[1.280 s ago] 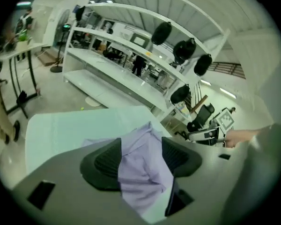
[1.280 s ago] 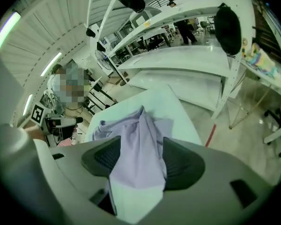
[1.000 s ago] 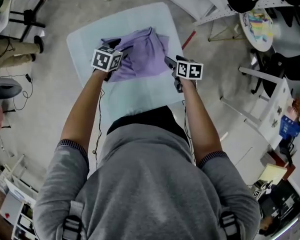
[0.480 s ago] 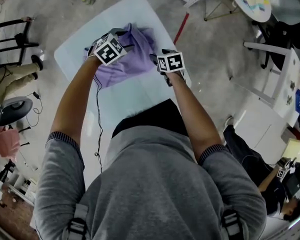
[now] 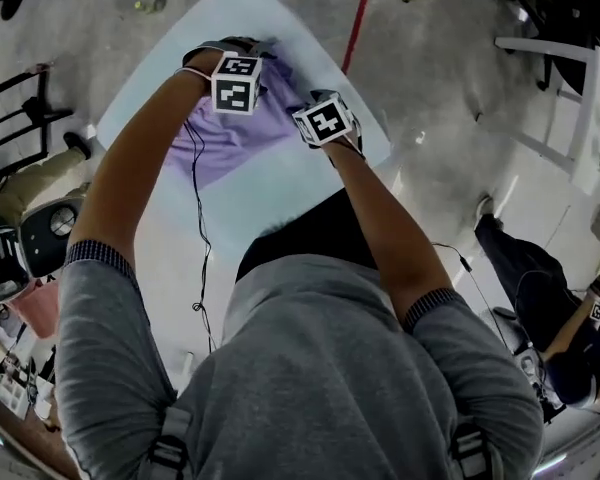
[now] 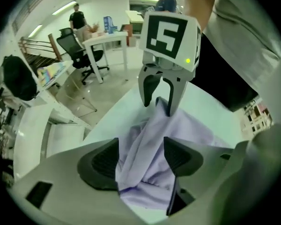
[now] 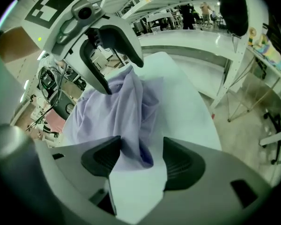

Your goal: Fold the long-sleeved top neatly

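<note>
The left hand-held gripper has just been opening and the right hand-held gripper stands wide, with the top between both sets of jaws. Cloth snagged on a jaw could unfold on withdrawal.

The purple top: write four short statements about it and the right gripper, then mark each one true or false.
1. The purple top lies spread out flat. False: it is bunched up in folds.
2. It rests on a pale table. True.
3. Its fabric runs between the jaws of the right gripper. True.
4. The right gripper has its jaws pressed together with nothing in them. False: they stand apart, with fabric between them.
</note>
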The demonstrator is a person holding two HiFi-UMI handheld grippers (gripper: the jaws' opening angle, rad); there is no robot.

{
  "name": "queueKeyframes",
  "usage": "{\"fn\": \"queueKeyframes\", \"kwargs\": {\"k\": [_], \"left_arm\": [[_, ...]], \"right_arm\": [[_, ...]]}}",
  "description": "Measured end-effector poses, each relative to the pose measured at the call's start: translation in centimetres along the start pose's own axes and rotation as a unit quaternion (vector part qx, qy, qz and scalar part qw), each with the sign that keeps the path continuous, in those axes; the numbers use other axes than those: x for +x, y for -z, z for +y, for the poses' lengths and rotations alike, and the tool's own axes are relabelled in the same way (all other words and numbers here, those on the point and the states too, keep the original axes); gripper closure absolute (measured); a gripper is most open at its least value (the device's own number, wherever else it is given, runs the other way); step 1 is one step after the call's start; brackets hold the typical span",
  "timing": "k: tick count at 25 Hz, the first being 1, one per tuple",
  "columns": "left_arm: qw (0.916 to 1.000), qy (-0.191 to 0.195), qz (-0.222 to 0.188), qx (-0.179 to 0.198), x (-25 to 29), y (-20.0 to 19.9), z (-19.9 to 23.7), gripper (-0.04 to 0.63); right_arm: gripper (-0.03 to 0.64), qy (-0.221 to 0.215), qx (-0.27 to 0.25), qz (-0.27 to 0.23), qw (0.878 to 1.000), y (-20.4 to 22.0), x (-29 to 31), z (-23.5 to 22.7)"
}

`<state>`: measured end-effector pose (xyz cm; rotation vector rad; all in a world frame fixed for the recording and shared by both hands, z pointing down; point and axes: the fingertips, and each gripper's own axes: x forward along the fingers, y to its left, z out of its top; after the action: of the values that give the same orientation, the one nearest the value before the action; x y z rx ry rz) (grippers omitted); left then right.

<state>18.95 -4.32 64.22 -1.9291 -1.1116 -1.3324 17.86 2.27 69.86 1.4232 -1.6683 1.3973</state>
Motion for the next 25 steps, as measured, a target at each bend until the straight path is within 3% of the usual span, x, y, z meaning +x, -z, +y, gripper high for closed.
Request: {"fn": "queueKeyframes", "kwargs": {"k": [7, 12, 14, 19, 25], "left_arm": [[0.9865, 0.079, 0.066, 0.127, 4.8, 0.2, -0.1, 0.275], [0.9703, 0.126, 0.106, 0.177, 6.9, 1.2, -0.7, 0.281], [0.9677, 0.134, 0.109, 0.184, 6.8, 1.7, -0.9, 0.347], [0.9727, 0.114, 0.095, 0.179, 6.3, 2.4, -0.6, 0.523], [0.9845, 0.055, 0.054, 0.158, 4.1, 1.1, 1.8, 0.535]], "right_arm": [[0.321, -0.006, -0.013, 0.018, 1.0, 1.1, 0.8, 0.5], [0.364, 0.015, -0.06, 0.025, 0.998, 1.5, 0.9, 0.2], [0.41, 0.016, -0.07, 0.031, 0.997, 1.6, 1.0, 0.8], [0.577, 0.023, -0.063, 0.038, 0.997, 1.8, 1.5, 0.9], [0.584, 0.037, -0.062, 0.023, 0.997, 0.1, -0.8, -1.0]]}}
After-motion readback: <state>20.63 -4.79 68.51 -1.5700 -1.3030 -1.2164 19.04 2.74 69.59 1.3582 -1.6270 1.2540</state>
